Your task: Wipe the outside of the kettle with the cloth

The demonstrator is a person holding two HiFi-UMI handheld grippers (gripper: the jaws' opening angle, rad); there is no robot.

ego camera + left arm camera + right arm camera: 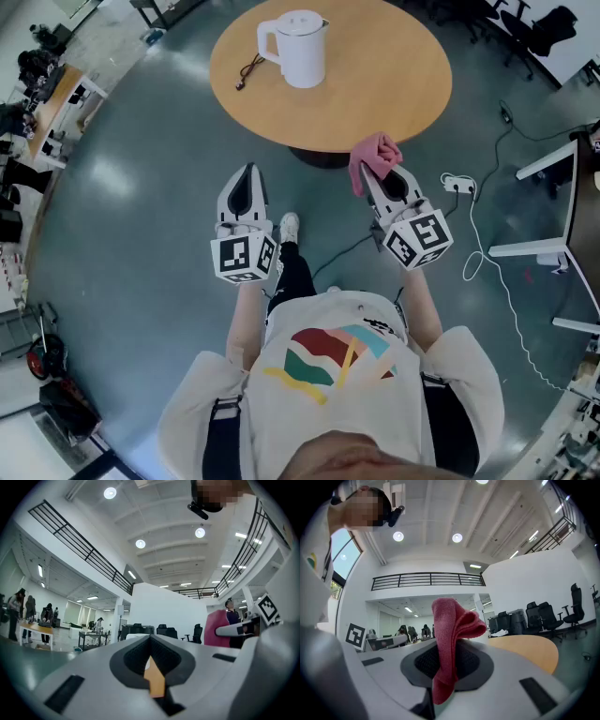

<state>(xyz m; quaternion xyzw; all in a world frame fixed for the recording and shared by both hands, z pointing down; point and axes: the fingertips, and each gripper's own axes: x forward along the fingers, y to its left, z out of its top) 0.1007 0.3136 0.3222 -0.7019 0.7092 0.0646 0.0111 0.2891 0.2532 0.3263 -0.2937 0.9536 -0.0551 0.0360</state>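
A white kettle (298, 48) stands upright on the far side of a round wooden table (394, 103), handle to the left. My right gripper (374, 171) is shut on a pink-red cloth (373, 157) just off the table's near edge; in the right gripper view the cloth (450, 639) sticks up folded from between the jaws. My left gripper (247, 178) hangs over the floor, short of the table, shut with nothing between its jaws. In the left gripper view the left gripper (151, 654) shows closed jaws, with the cloth (216, 629) at the right.
A dark cord (249, 70) lies on the table left of the kettle. A white power strip (457, 184) and cables lie on the grey floor to the right, near white desk frames (544, 246). Desks, chairs and people stand at the room's edges.
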